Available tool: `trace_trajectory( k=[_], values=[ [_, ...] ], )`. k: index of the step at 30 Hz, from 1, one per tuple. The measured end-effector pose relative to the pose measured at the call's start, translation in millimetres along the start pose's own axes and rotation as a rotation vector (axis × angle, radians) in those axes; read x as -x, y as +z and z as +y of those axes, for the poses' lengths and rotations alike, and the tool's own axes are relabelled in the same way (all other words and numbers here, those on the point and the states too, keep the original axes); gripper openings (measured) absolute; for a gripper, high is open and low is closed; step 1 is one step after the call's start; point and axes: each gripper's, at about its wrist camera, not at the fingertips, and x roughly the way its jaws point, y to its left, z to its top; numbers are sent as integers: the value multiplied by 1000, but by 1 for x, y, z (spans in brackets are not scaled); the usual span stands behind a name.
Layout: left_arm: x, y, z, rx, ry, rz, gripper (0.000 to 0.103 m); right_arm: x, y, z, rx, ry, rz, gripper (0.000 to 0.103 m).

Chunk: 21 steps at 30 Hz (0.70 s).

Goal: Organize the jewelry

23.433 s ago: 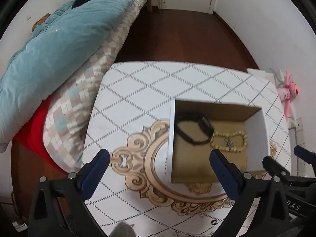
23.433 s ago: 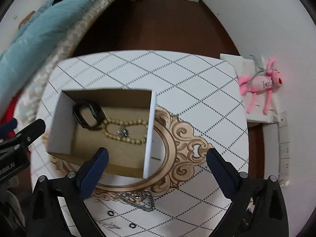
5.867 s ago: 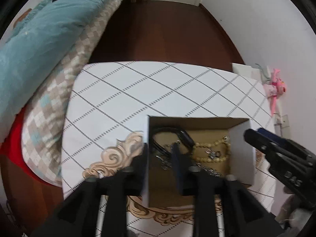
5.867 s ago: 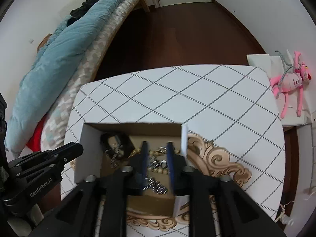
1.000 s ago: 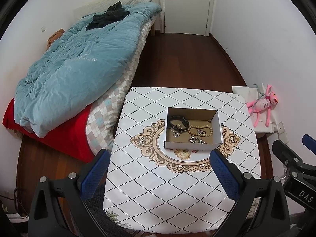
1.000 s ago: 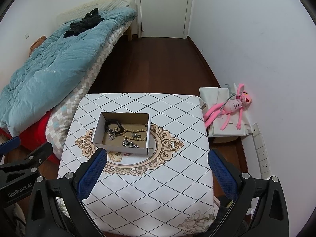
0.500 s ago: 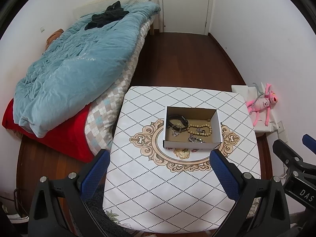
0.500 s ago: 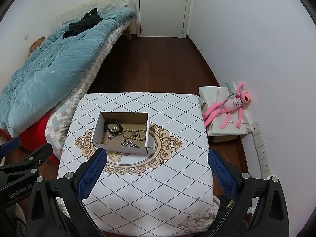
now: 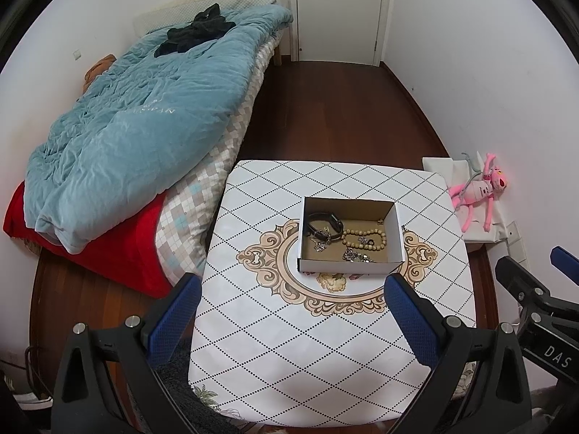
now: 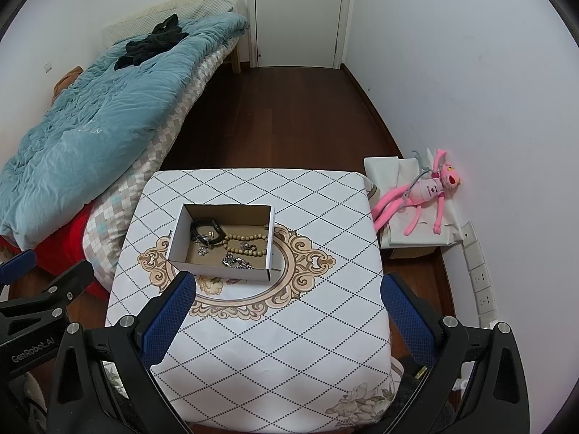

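Observation:
A small white cardboard box (image 9: 347, 267) sits on the patterned table (image 9: 289, 343), also in the right wrist view (image 10: 217, 267). It holds a black band (image 9: 325, 221), a wooden bead bracelet (image 9: 365, 238) and silver chain pieces (image 9: 356, 256). My left gripper (image 9: 291, 307) is open and empty, high above the table's near side. My right gripper (image 10: 287, 305) is open and empty, also held back and above the table.
A bed with a blue duvet (image 9: 137, 123) and red sheet (image 9: 119, 249) lies left of the table. A pink plush toy (image 10: 423, 191) lies on a white box by the right wall. A closed door (image 10: 300, 14) stands at the far end.
Both grippers have drawn slightly further back and up; the table and box look a little smaller and lower in view. Nothing on the table has moved.

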Motion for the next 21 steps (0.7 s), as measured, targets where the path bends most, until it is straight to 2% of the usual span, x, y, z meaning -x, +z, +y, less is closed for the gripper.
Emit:
trace_trajectory(
  k=[21],
  values=[
    [3,2,-1,-13,-2,-5,103,0,-1,-1,-2,2,3,103]
  ],
)
